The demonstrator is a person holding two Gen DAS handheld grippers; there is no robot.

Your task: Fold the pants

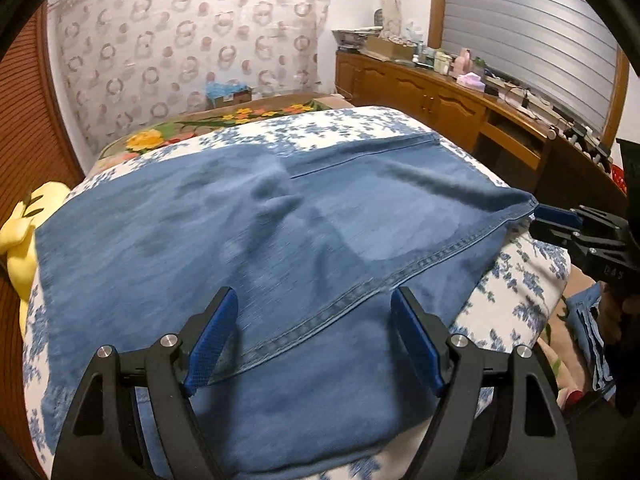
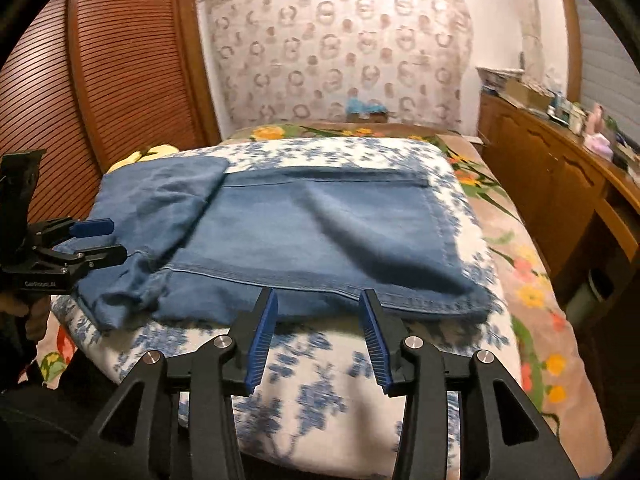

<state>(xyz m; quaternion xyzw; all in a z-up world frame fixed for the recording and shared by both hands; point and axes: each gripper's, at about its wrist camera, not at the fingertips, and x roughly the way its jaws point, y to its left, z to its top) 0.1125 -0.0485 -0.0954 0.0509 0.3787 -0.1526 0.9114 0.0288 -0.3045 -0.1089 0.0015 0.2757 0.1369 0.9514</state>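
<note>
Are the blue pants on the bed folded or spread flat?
Folded: the pants lie in layers, a hemmed edge across the denim beneath.

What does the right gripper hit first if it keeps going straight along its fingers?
Probably the near hemmed edge of the blue pants, lying just past the open right gripper on the floral cushion. Depth is hard to judge.

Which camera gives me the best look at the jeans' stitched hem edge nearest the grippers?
The right wrist view: the stitched hem runs unbroken across the frame just beyond the open right gripper. The left wrist view shows the same hem slanting between the open left gripper's fingers, blurred.
</note>
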